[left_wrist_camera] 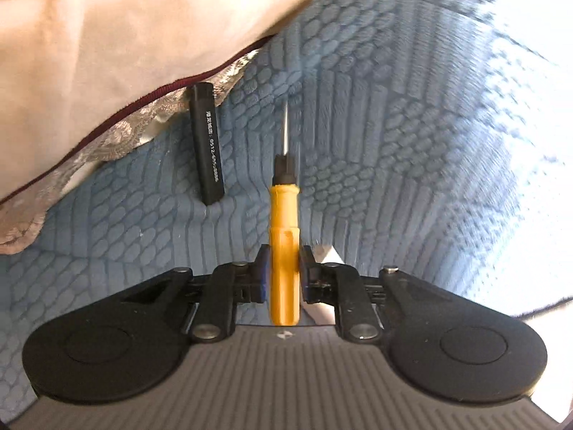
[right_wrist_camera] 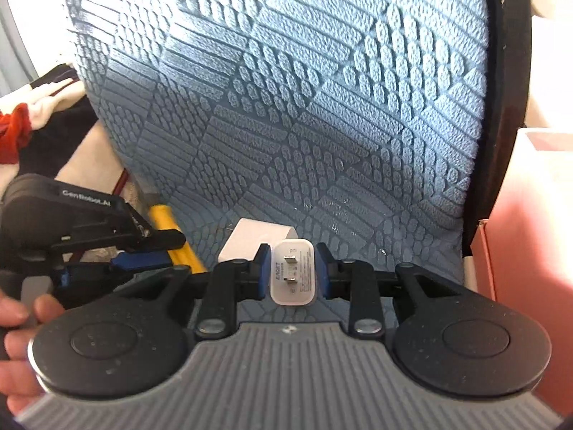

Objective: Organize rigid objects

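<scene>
Left gripper (left_wrist_camera: 283, 272) clamps yellow screwdriver (left_wrist_camera: 283, 243); right gripper (right_wrist_camera: 292, 272) clamps white charger (right_wrist_camera: 292, 276)

Strong daylight overexposes the blue textured cover (left_wrist_camera: 358, 107) at the left view's right edge. Motion blur there; fisheye curvature bends both views' borders.

Both the left gripper (left_wrist_camera: 283, 268) and right gripper (right_wrist_camera: 290, 268) have black linkage arms, silver pivot screws, round black discs, blue-padded jaws and a ribbed grey body. Bare fingers (right_wrist_camera: 21, 326) show skin.
</scene>
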`<state>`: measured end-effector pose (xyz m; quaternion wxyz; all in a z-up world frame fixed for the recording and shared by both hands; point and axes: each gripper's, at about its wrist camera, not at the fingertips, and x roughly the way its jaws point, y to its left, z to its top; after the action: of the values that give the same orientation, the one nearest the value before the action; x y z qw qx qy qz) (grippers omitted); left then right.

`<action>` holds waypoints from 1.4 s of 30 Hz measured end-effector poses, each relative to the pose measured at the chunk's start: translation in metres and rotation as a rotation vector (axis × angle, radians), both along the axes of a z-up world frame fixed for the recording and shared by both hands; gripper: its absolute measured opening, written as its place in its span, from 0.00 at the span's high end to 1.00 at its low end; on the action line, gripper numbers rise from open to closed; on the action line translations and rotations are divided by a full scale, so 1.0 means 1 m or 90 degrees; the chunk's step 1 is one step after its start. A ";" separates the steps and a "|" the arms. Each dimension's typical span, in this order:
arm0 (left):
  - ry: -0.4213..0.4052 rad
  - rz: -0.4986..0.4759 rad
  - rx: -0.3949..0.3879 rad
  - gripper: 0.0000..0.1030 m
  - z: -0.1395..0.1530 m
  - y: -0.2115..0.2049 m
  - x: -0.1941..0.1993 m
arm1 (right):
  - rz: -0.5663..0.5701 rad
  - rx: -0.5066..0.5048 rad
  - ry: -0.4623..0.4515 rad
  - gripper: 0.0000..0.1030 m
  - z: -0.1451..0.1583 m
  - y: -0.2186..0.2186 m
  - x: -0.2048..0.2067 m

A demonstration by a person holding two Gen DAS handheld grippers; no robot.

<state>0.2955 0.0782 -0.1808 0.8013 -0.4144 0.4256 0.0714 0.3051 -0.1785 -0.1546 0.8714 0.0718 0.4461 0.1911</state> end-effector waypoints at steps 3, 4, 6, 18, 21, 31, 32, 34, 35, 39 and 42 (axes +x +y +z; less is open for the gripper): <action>0.000 -0.019 0.003 0.82 0.005 -0.006 -0.013 | -0.008 0.002 0.004 0.71 0.005 -0.005 -0.009; -0.001 -0.025 0.002 0.82 0.006 -0.008 -0.017 | -0.012 0.002 0.010 0.71 0.006 -0.006 -0.013; -0.003 -0.034 0.008 0.83 0.006 -0.013 -0.030 | -0.018 0.001 0.018 0.71 0.010 -0.007 -0.020; -0.003 -0.122 0.048 0.83 0.009 -0.042 -0.107 | -0.033 0.002 0.080 0.71 0.028 -0.032 -0.089; -0.007 -0.140 0.061 0.83 0.011 -0.051 -0.126 | -0.022 -0.005 0.079 0.71 0.029 -0.029 -0.107; 0.022 -0.144 0.055 0.83 0.015 -0.058 -0.163 | -0.009 -0.031 0.063 0.71 0.046 -0.037 -0.156; 0.021 -0.145 0.064 0.83 0.017 -0.058 -0.166 | -0.007 -0.033 0.064 0.71 0.048 -0.037 -0.160; 0.023 -0.142 0.064 0.83 0.020 -0.056 -0.173 | -0.003 -0.036 0.061 0.71 0.053 -0.038 -0.169; 0.025 -0.135 0.059 0.83 0.022 -0.053 -0.176 | -0.003 -0.037 0.062 0.71 0.055 -0.038 -0.174; 0.022 -0.128 0.073 0.83 0.031 -0.053 -0.187 | -0.026 -0.015 0.098 0.71 0.060 -0.045 -0.193; 0.020 -0.149 0.076 0.86 0.032 -0.059 -0.184 | -0.037 -0.010 0.107 0.71 0.056 -0.045 -0.202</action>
<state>0.1112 0.0192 -0.1488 0.8205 -0.3124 0.4787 0.0089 0.1028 -0.2232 -0.0982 0.8367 0.0939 0.5167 0.1554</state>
